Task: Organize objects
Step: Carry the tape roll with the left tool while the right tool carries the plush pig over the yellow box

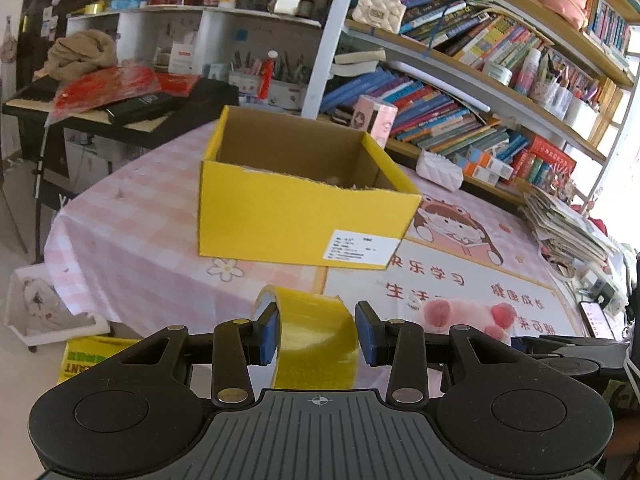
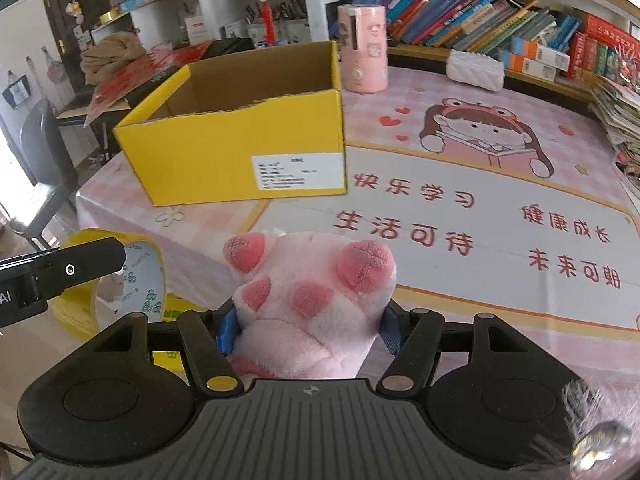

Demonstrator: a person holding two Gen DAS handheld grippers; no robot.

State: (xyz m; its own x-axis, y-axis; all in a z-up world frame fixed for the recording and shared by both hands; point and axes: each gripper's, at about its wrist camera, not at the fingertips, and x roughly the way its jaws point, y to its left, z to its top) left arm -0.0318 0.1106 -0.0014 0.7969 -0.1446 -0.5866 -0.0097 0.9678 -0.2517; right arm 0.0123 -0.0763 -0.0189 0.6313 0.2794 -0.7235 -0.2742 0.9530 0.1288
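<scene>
My left gripper point(image 1: 316, 334) is shut on a yellow tape roll point(image 1: 316, 340), held above the table's near edge in front of the open yellow cardboard box point(image 1: 296, 220). My right gripper point(image 2: 308, 332) is shut on a pink plush paw point(image 2: 312, 300) with darker pink pads. The tape roll point(image 2: 80, 304) and the left gripper's finger show at the left of the right wrist view. The plush paw point(image 1: 468, 314) shows to the right in the left wrist view. The box point(image 2: 240, 152) stands ahead and to the left of the paw.
The table has a pink checked cloth with a cartoon mat point(image 2: 480, 208). A pink canister point(image 2: 363, 48) and a white quilted pouch point(image 2: 474, 70) stand behind the box. Bookshelves point(image 1: 460, 92) run along the back. A stack of papers point(image 1: 568, 224) lies at the right.
</scene>
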